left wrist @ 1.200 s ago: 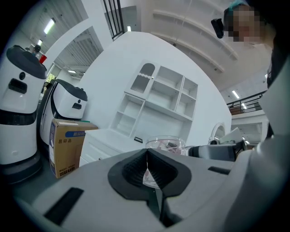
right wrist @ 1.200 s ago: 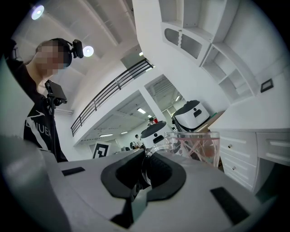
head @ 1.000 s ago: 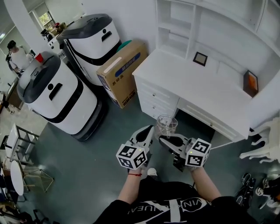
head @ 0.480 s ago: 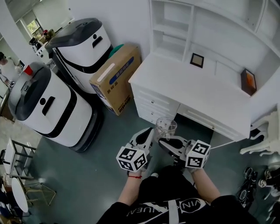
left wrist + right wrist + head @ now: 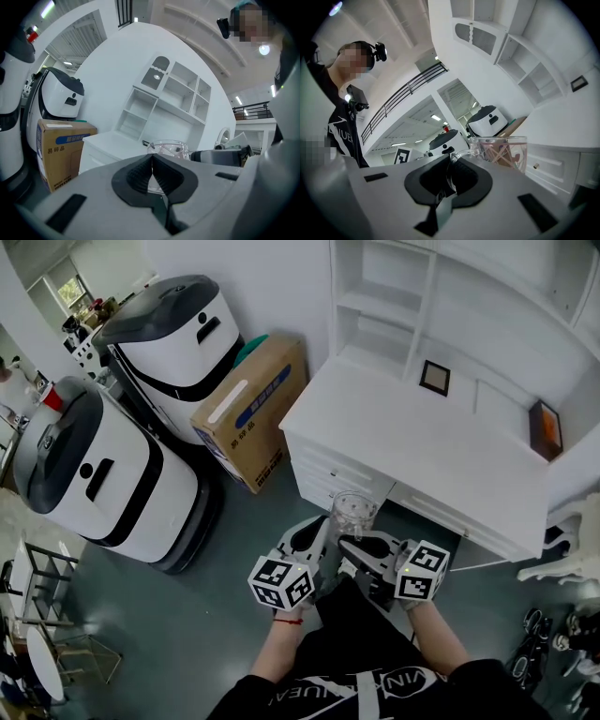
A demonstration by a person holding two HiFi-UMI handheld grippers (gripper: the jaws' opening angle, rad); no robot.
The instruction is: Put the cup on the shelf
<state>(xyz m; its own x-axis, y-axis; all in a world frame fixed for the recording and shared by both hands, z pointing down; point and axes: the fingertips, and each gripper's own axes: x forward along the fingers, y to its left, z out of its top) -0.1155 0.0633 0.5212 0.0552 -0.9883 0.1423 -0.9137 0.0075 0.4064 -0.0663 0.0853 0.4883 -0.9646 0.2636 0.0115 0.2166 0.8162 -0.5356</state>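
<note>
A clear glass cup [image 5: 353, 514] hangs in the air in front of the white desk [image 5: 422, 442], below its drawer front. My right gripper [image 5: 352, 543] is shut on the cup's handle; in the right gripper view the handle loops between the pads and the cup [image 5: 499, 151] sits just beyond my right gripper [image 5: 449, 165]. My left gripper [image 5: 312, 529] is shut with nothing in it, just left of the cup. In the left gripper view the cup [image 5: 168, 148] shows behind my left gripper [image 5: 152, 158]. The white shelf unit [image 5: 375, 310] rises at the desk's back.
Two white and black robot machines [image 5: 103, 474] [image 5: 178, 329] and a cardboard box [image 5: 248, 409] stand to the left. Two small picture frames [image 5: 434, 377] [image 5: 543, 429] rest on the desk. A white chair [image 5: 567, 554] and shoes [image 5: 548, 652] are at the right.
The cup stays held in my right gripper, both grippers almost still. The view has shifted a little, and the person's dark-clad leg now shows under the grippers.
</note>
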